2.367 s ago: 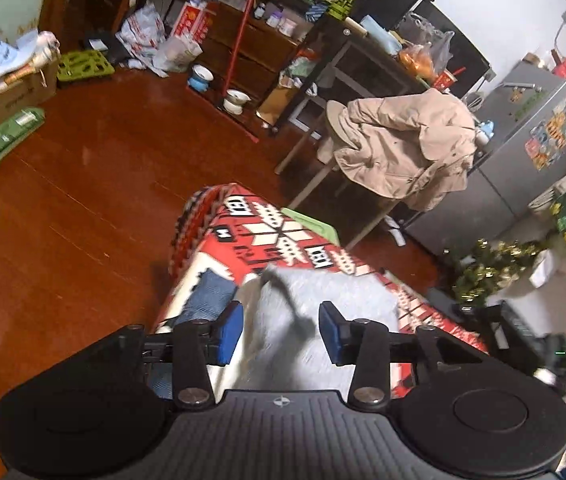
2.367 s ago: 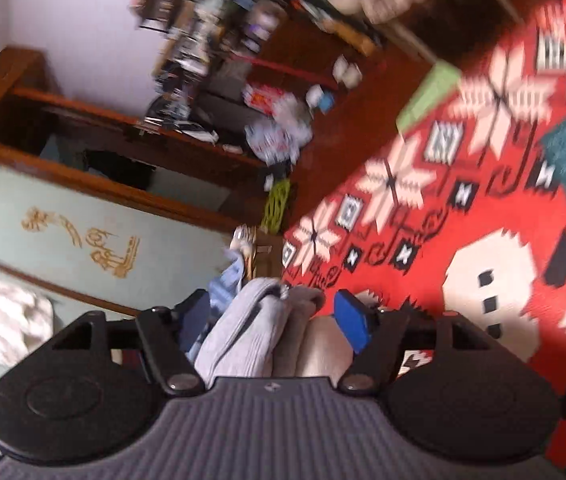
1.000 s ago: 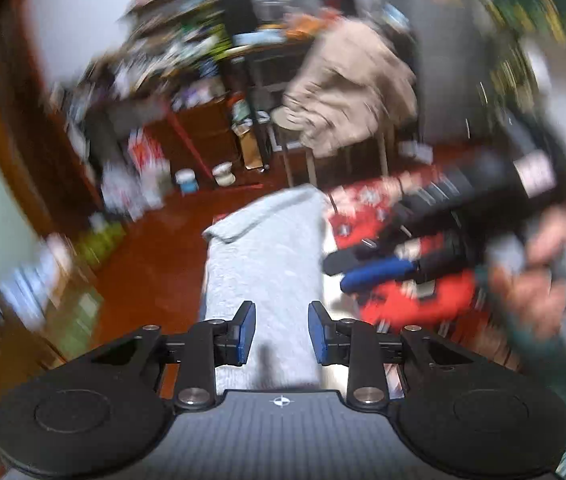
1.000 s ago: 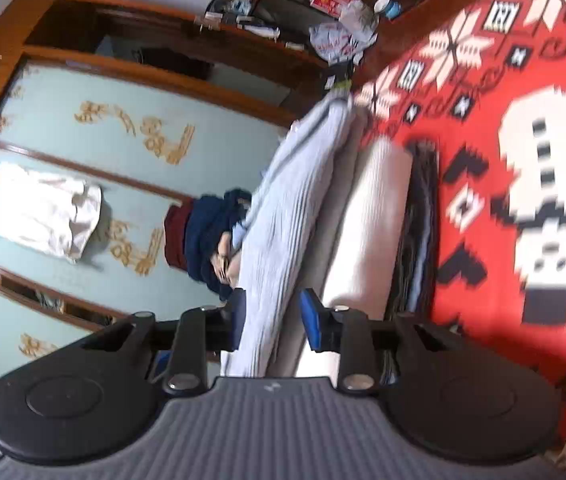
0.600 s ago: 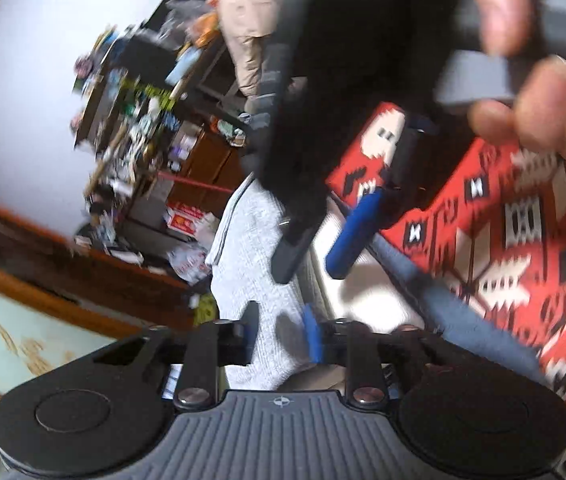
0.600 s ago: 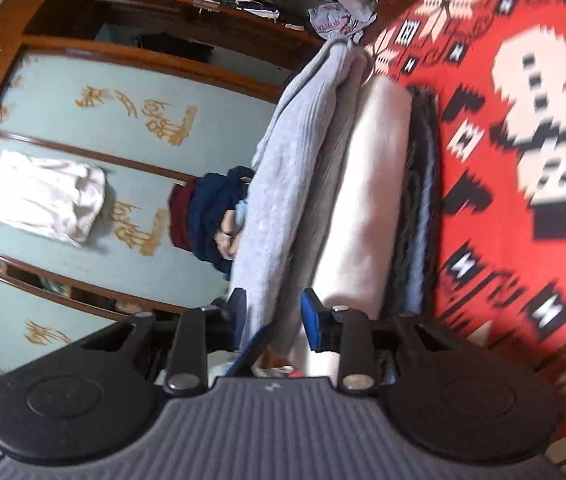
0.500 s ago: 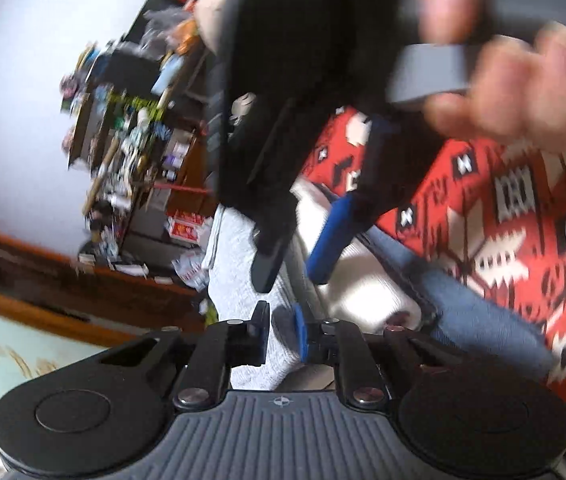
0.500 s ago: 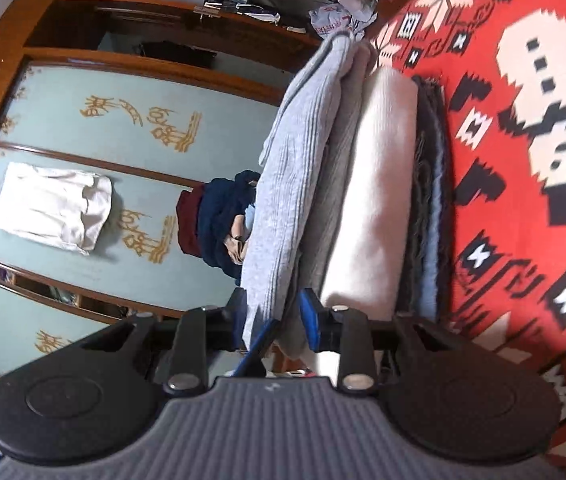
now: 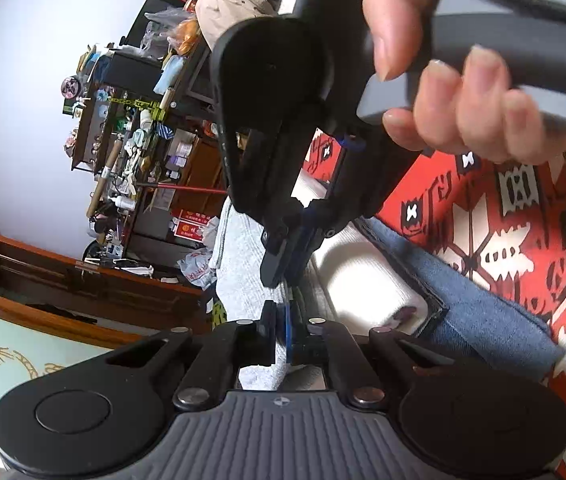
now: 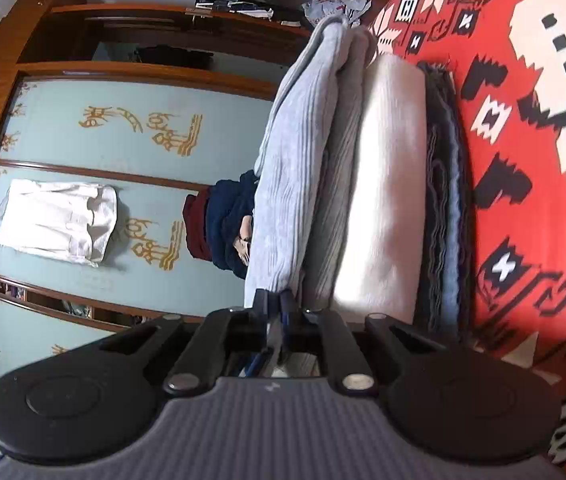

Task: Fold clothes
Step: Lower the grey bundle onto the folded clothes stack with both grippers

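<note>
A folded grey knit garment (image 10: 295,152) lies on top of a stack of folded clothes: a cream piece (image 10: 383,184) and dark blue pieces (image 10: 443,200) under it, on a red patterned cloth (image 10: 523,128). My right gripper (image 10: 274,300) is shut on the near edge of the grey garment. My left gripper (image 9: 279,316) is shut on the same grey garment (image 9: 239,264) beside it. The right gripper (image 9: 289,256) and the hand holding it fill the top of the left wrist view.
A wooden wardrobe with pale green panels (image 10: 123,168) stands behind the stack. Cluttered shelves (image 9: 131,136) and a chair with a beige coat (image 9: 227,4) stand across the room. Blue jeans (image 9: 463,300) lie at the stack's bottom.
Both grippers have closed from a narrow gap onto the edge of the grey garment. The right gripper has moved closer to the left one.
</note>
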Demonstrator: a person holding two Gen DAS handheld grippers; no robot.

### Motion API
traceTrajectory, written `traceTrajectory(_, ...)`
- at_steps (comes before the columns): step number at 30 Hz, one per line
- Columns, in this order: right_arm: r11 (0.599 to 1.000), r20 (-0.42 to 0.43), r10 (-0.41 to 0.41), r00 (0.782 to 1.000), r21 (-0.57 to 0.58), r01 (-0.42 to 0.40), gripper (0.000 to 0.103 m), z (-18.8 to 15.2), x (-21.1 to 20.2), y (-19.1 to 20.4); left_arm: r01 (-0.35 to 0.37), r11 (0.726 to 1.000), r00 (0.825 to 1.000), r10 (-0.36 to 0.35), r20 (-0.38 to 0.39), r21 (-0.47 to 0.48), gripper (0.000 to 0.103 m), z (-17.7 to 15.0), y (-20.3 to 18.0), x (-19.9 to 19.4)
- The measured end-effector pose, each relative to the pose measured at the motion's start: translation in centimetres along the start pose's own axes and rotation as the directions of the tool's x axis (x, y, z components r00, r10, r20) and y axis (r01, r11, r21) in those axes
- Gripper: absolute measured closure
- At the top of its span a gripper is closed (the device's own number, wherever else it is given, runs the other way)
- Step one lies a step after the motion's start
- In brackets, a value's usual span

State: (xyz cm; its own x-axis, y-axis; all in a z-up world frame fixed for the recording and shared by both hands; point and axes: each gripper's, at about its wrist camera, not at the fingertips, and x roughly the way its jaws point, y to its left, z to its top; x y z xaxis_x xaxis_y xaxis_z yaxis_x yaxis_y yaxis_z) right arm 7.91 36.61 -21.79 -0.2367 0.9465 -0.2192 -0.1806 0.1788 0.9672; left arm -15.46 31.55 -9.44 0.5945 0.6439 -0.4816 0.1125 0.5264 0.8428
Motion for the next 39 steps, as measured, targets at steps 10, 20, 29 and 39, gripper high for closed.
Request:
traceTrajectory(10, 1.0, 0.046, 0.001, 0.999, 0.01, -0.002, 0.096, 4.0, -0.7, -0.3, 0.03, 0.999, 1.0, -0.03, -0.004, -0.036, 0.099, 0.8, 0.2, -0.8)
traceTrajectory(20, 0.999, 0.094, 0.0, 0.996, 0.033, -0.003, 0.093, 7.6, -1.7, -1.1, 0.043, 0.996, 0.999, -0.044, -0.01, -0.075, 0.099, 0.5, 0.3, -1.4)
traceTrajectory(29, 0.997, -0.03, 0.058, 0.998, 0.057, -0.057, 0.075, 4.8, -0.8, -0.9, 0.037, 0.993, 0.999, -0.037, 0.003, -0.108, 0.099, 0.8, 1.2, -1.9)
traceTrajectory(39, 0.999, 0.062, 0.006, 0.998, 0.054, -0.009, 0.088, 7.0, -0.1, -1.6, 0.071, 0.992, 0.997, -0.071, 0.0, -0.101, 0.099, 0.4, 0.5, -1.8)
